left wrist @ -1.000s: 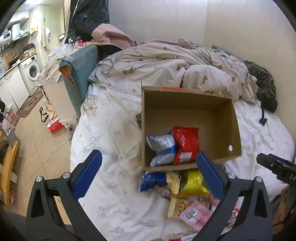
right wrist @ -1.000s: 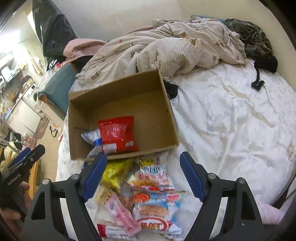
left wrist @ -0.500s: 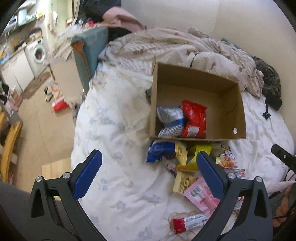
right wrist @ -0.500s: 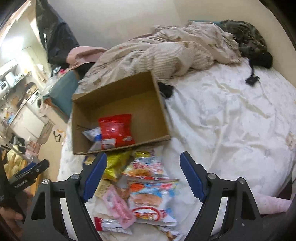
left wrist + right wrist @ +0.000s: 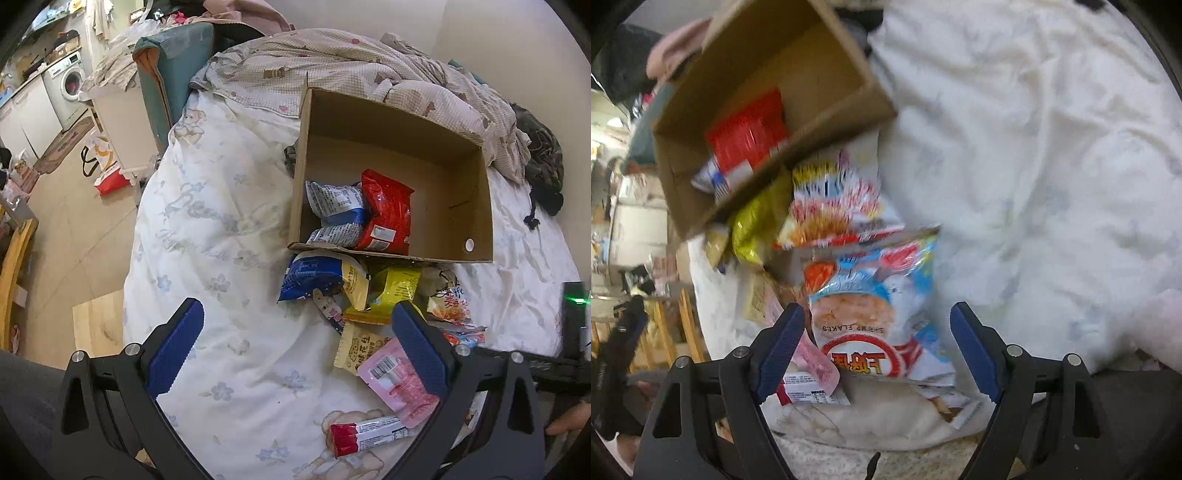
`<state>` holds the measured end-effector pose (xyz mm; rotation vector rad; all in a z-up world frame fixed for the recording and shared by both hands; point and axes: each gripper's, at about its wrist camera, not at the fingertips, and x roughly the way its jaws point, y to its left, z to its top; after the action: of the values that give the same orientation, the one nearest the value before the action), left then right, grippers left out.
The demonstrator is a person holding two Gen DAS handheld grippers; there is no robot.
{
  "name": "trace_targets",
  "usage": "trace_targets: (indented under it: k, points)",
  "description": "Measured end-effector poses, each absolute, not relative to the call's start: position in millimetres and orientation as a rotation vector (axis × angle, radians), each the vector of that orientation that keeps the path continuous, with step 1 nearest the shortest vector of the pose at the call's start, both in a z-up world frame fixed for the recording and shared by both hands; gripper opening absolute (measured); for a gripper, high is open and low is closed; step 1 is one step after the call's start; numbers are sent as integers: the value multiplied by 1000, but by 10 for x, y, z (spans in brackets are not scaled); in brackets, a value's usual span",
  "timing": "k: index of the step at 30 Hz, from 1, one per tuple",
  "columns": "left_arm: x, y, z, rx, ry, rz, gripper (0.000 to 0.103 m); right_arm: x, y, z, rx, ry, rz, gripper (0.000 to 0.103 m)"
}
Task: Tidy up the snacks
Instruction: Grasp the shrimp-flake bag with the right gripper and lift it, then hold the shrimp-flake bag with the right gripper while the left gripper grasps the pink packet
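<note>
Left gripper (image 5: 295, 343) stands wide apart and empty above the white bedsheet (image 5: 221, 229). Right gripper (image 5: 877, 347) is likewise wide, empty, with the shrimp flakes bag (image 5: 875, 306) lying between its fingers. Cardboard box (image 5: 476, 206) holds a red packet (image 5: 388, 214); other snacks lie just outside its near wall

Left view sharp, evenly lit; right view motion-blurred; fisheye edges.

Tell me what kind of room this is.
Likely a small studio flat's sleeping area: a bed with a rumpled blanket, and a washing machine with kitchen-style cabinets nearby.
</note>
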<state>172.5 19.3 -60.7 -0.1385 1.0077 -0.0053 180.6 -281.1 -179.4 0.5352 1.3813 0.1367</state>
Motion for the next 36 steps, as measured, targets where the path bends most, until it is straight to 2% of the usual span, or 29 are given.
trace_targets:
  k: [6, 10, 13, 19, 26, 36]
  points:
    - [1740, 224, -610, -141, 1012, 6, 101, 1962, -2500, -2083, 442, 1487, 144, 83]
    - [1738, 278, -616, -160, 1019, 15, 101, 1941, -2457, -2053, 390, 1467, 145, 59]
    - [1744, 297, -633, -183, 1033, 11, 101, 1881, -2447, -1937, 376, 1435, 159, 51]
    - [1731, 313, -611, -191, 1033, 10, 101, 1709, -2665, -1475, 469, 1341, 223, 50]
    - [1746, 266, -718, -201, 1084, 9, 101, 1619, -2944, -776, 559, 1063, 307, 50]
    - [1605, -90, -1185, -177, 1252, -2, 101, 1680, -2869, -922, 560, 1028, 294, 50]
